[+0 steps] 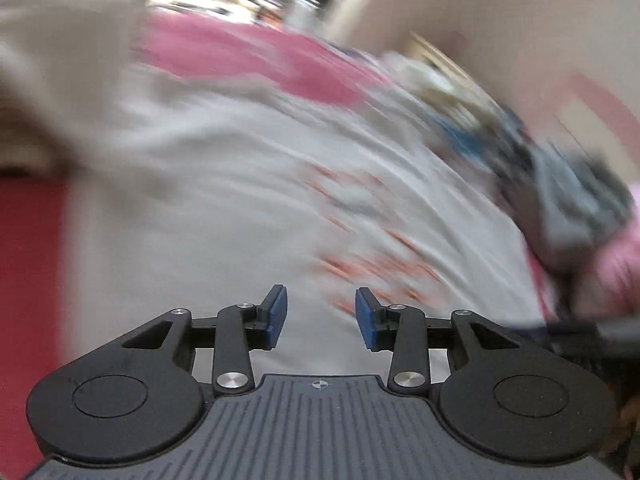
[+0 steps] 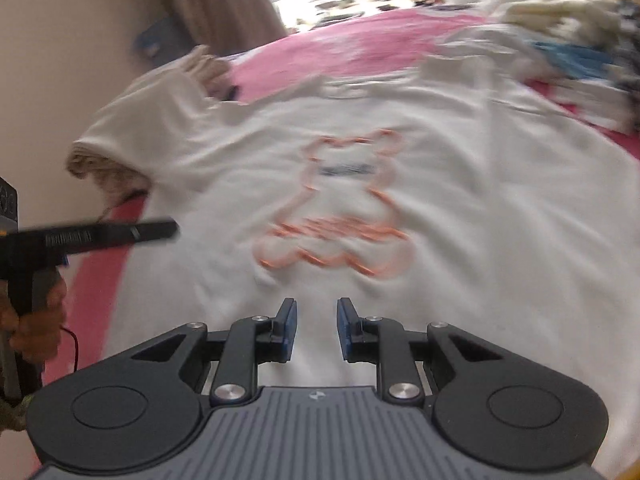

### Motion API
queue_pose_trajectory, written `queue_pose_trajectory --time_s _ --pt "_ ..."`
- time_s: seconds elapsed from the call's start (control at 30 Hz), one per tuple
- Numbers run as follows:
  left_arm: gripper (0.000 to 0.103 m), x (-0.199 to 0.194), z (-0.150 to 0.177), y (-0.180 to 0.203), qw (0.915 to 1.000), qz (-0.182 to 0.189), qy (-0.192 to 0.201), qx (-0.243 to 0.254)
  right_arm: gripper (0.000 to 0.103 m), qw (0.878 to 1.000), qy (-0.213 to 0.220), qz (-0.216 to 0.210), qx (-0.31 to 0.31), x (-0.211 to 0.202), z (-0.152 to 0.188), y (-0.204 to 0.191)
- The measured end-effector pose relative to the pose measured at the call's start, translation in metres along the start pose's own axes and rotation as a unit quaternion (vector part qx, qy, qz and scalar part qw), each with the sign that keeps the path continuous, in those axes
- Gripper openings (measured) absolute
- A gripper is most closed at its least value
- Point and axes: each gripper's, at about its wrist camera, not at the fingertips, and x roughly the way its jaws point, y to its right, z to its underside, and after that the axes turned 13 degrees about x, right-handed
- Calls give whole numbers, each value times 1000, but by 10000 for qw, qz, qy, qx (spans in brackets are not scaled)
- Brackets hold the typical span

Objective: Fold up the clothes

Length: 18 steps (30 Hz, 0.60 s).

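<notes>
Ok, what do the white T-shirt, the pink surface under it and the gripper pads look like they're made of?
White T-shirt: soft knit fabric, probably cotton, matte; it lies in shallow wrinkles, with an orange bear outline printed or stitched, too blurred to tell which.
Pink surface: seems a matte cloth cover, though blur hides its weave.
Right gripper and left gripper pads: blue, flat, likely rubber or foam on black plastic fingers.

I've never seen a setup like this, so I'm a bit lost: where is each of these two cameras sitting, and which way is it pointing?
Left wrist view: sits on the left claw, looking along its open blue pads across the white T-shirt; the other hand-held device blurs at right.
Right wrist view: sits on the right claw, facing the T-shirt's orange bear print toward the collar; the person's left hand shows at left.
Shared: the same T-shirt on the pink cover, with a clothes pile beyond.
</notes>
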Motion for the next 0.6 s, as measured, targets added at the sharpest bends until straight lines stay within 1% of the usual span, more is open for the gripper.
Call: queue_pose_trajectory --time_s 0.07,0.13,0.2,0.27,0.33,0.4,0.53,0.6 --pt "42 -20 -7 -41 9977 -404 319 -432 24 9997 -104 -224 -7 17 -11 -17" --pt "47 -40 -11 -77 9912 -809 614 -853 26 9986 -178 -489 29 33 -24 -34" --pt "51 -61 -15 -113 9804 -1220 898 -1258 26 9969 -225 -754 44 48 -37 -52" --pt "52 -80 -19 -141 9694 -1613 1140 -1457 26 9954 -220 -919 -137 62 -49 -74" --pt "57 -96 -24 -165 9581 -1912 1350 -1653 26 9938 -249 -1039 -293 75 -57 -95" --pt "61 -110 -29 -193 9447 -1971 1503 -2146 26 9926 -323 -1123 -337 88 -62 -111" --pt "63 -124 -33 -243 9171 -1818 1664 -3134 27 9900 -429 -1324 -226 111 -69 -135" --pt "64 -123 -34 -263 9081 -1693 1703 -3431 27 9877 -329 -1493 -312 117 -74 -150"
